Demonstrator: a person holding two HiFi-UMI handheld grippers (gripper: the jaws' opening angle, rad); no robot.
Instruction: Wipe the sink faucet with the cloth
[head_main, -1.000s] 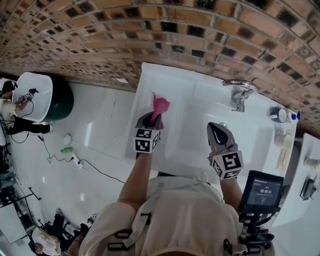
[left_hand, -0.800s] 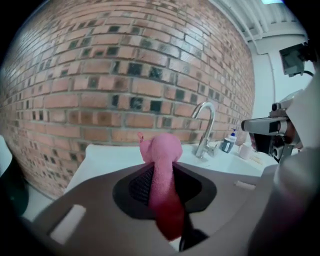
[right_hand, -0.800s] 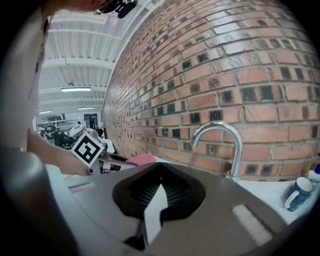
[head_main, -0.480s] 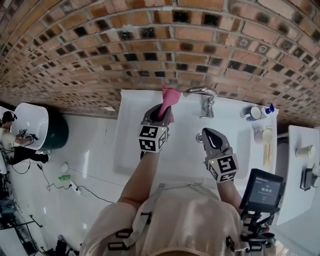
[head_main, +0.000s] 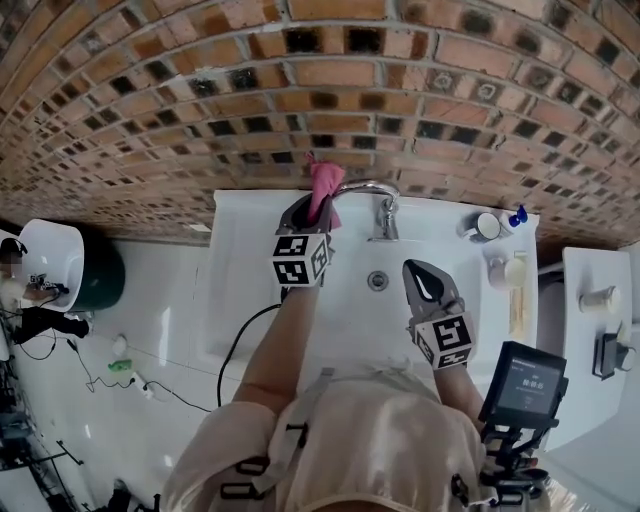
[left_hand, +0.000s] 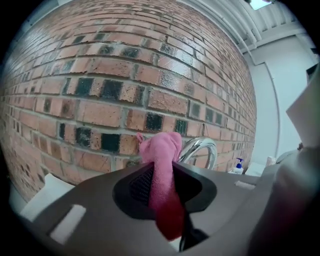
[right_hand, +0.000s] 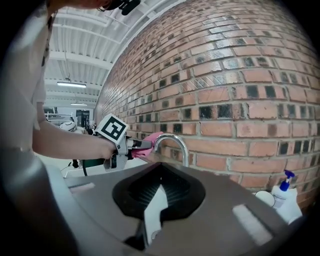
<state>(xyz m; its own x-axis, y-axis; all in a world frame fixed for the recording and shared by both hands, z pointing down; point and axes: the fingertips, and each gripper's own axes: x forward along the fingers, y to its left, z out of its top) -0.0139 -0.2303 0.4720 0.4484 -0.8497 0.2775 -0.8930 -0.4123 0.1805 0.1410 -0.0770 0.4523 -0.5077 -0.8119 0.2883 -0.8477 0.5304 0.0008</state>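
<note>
Since the earlier frames, the left gripper (head_main: 315, 212) has travelled from the left part of the white ceramic sink (head_main: 236, 216) to its back edge, and the right gripper (head_main: 411, 269) has also shifted toward the back while staying over the right half of the basin. The crumpled pink cloth (head_main: 325, 180) now stands just beside, perhaps touching, the left end of the curved chrome faucet (head_main: 372, 188), which rises from the middle of the back edge against the red-brown brick wall (head_main: 300, 100). The wiping step is judged to be at its very start. To do it well, the free tuft of cloth should be laid over the arch of the spout and drawn along it toward the base with light pressure, so that only fabric meets the chrome, never the hard jaws. The left gripper's jaws stand narrowly apart, clamped on the lower fold of the cloth, whose tuft projects beyond the tips. The right gripper's jaws appear drawn together at the tips with nothing between them; only the white basin shows past them.
</note>
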